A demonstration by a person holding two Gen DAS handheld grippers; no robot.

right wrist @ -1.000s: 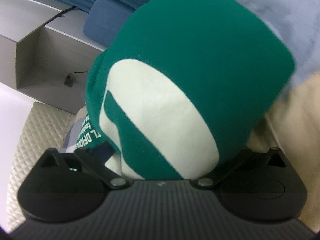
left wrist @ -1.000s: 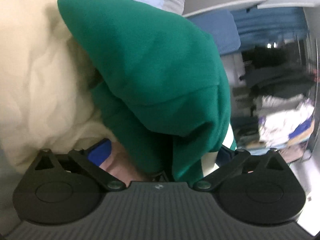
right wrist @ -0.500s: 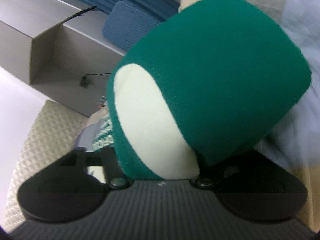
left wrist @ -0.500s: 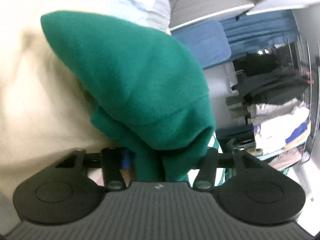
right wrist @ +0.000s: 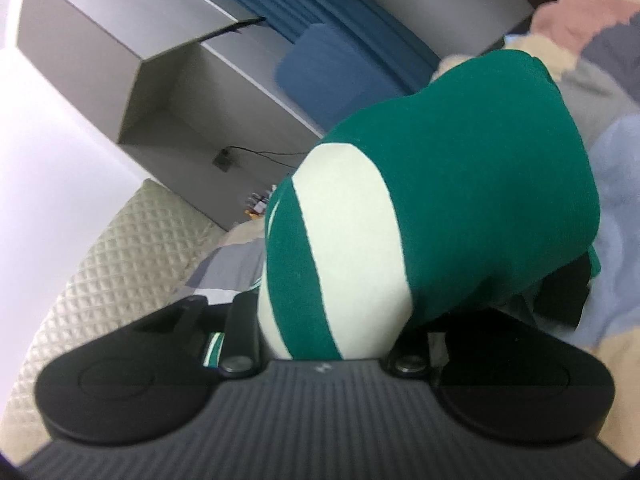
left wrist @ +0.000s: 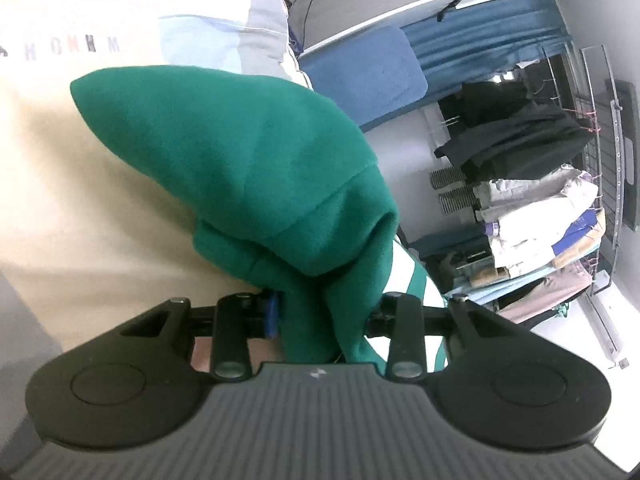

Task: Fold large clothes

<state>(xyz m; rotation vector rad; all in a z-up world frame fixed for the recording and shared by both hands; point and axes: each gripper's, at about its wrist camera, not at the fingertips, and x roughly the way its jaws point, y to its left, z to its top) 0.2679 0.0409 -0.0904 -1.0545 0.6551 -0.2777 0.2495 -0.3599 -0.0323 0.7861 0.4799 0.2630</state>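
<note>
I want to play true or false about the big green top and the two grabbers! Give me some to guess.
1. The green fleece top has cream stripes. True.
2. The left gripper is empty. False: green fabric is bunched between its jaws, which have just been closing.
3. The right gripper clamps the same top. True.
4. The top is red. False: it is green.
5. Dark clothes hang on a rack behind. True.
</note>
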